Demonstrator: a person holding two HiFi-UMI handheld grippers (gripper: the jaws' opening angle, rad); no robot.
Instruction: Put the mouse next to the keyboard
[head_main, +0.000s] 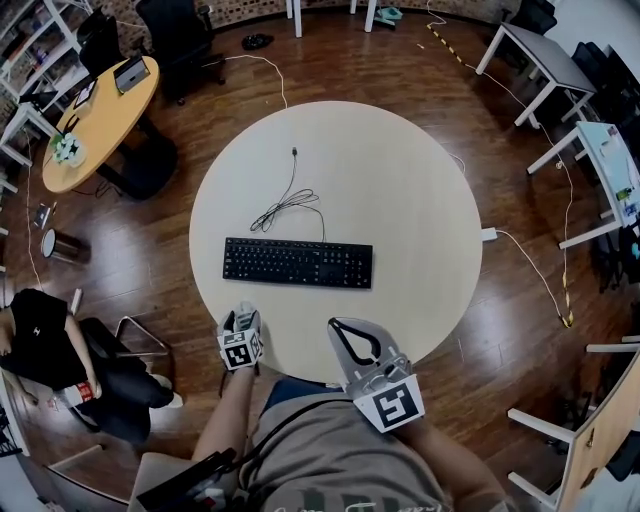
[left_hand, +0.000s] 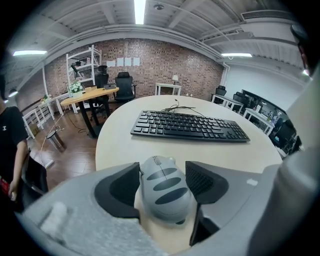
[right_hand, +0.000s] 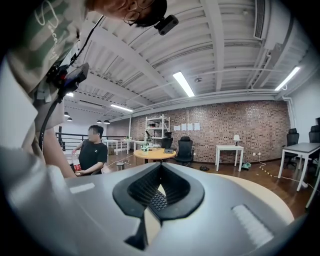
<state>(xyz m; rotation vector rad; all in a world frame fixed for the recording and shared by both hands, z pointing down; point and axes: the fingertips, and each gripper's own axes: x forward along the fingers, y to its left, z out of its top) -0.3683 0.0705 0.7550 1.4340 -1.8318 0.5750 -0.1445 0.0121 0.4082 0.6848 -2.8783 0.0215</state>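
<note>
Office, desks (head_main: 545, 58), swivel chairs (head_main: 180, 35), brick wall (left_hand: 165, 65)

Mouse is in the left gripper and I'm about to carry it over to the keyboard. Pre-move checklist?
1. Grip: ok, left gripper closed on the mouse.
2. Target: ok, keyboard lies flat on the table ahead.
3. Landing spot: ok, bare table at both keyboard ends.
4. Path: ok, cable coiled behind the keyboard.
5. Other hand: ok, right gripper shut, empty, at the table edge.
</note>
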